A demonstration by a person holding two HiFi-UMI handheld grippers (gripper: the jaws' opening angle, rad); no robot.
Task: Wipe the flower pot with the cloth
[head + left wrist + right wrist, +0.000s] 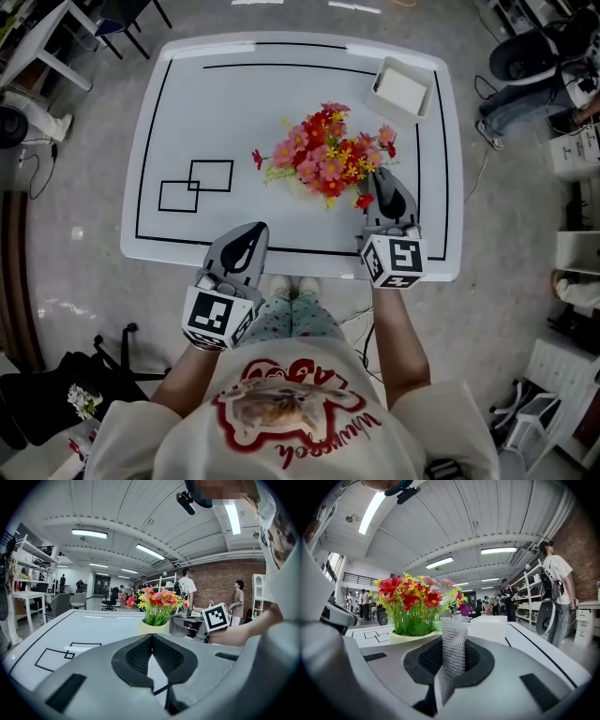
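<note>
Pale round flower pot (153, 627), mid-frame: press grey knitted cloth (453, 648), pinched in right tool (386, 192), flat against its wall; keep closed, empty left tool (151, 639) clear.

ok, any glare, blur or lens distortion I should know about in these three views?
Head view: even light, the white table slightly washed out, only soft shadows. Left gripper view: heavy fisheye, black corners, ceiling lights bloom, flower pot sharp. Right gripper view: same fisheye, ceiling tube blown out at top left, cloth sharp.
</note>
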